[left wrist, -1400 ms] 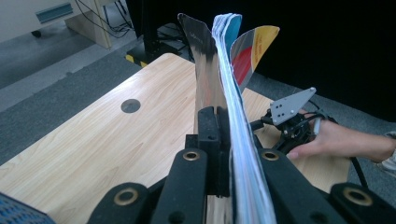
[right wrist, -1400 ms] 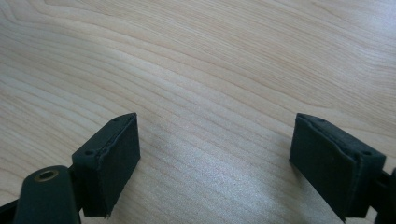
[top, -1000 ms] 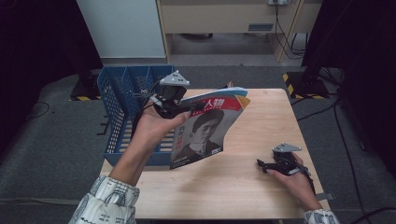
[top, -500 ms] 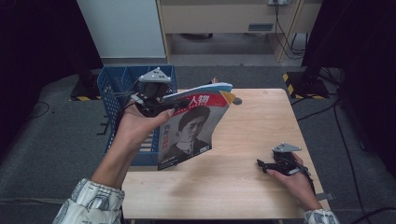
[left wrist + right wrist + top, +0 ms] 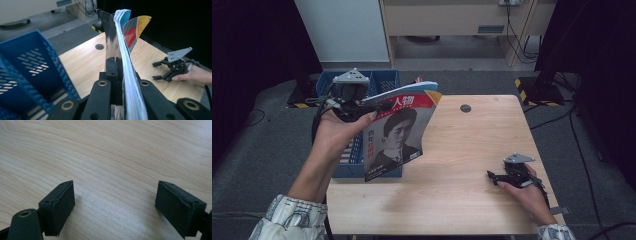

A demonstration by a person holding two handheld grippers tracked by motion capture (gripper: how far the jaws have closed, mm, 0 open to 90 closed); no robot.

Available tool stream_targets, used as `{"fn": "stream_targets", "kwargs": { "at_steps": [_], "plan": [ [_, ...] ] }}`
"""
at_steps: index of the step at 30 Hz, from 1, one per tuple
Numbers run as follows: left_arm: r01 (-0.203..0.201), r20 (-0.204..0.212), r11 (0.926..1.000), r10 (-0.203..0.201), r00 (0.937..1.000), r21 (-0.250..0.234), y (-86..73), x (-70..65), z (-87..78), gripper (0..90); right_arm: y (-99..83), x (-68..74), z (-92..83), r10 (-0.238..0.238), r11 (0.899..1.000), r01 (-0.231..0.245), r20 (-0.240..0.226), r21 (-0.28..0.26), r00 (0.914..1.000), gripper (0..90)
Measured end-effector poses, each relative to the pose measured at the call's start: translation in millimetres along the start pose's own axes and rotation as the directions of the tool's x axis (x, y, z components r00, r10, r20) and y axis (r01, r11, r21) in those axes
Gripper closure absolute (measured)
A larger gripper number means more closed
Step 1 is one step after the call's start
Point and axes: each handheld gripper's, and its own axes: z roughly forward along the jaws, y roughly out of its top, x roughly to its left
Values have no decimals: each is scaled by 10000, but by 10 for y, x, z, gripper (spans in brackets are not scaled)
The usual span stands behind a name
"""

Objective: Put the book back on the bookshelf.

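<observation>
My left claw [image 5: 362, 105] clamps the magazine [image 5: 397, 132] at the blue basket's [image 5: 384, 82] three o'clock, while my right claw [image 5: 493, 179] rests wide on the counter [image 5: 462, 150].

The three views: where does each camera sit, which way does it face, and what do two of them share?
High view: above the person's side, facing forward and down on the table; both forearms, left gripper clamping the magazine beside the blue basket.
Left gripper view: on the left gripper, looking along its jaws, shut on the magazine, across the table.
Right gripper view: on the right gripper, facing the bare tabletop; its jaws stand open.
Shared: the high and left gripper views both show the magazine, basket and right gripper.
</observation>
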Motion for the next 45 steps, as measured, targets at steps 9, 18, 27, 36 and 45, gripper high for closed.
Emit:
{"fn": "stream_targets", "kwargs": {
  "at_steps": [9,18,27,36,45],
  "plan": [
    [379,-503,9992,-383,9980,-97,-71,188,-141,867,0,0,0,0,10000,0,-3,-2,10000,163],
    [656,-901,9974,-682,9936,-314,-95,307,-316,867,0,1,0,7,10000,-7,-1,-3,10000,163],
    [857,-1378,9956,-903,9863,-387,-130,450,-457,867,0,0,0,2,10000,-2,2,-7,10000,163],
    [1089,-1910,9929,-1162,9747,-483,-181,587,-587,867,0,2,0,22,10000,-22,-3,-2,10000,163],
    [1108,-2264,9932,-1162,9671,-360,-228,656,-642,867,0,0,1,-2,10000,2,-2,-10,10000,164]
  ]
}}
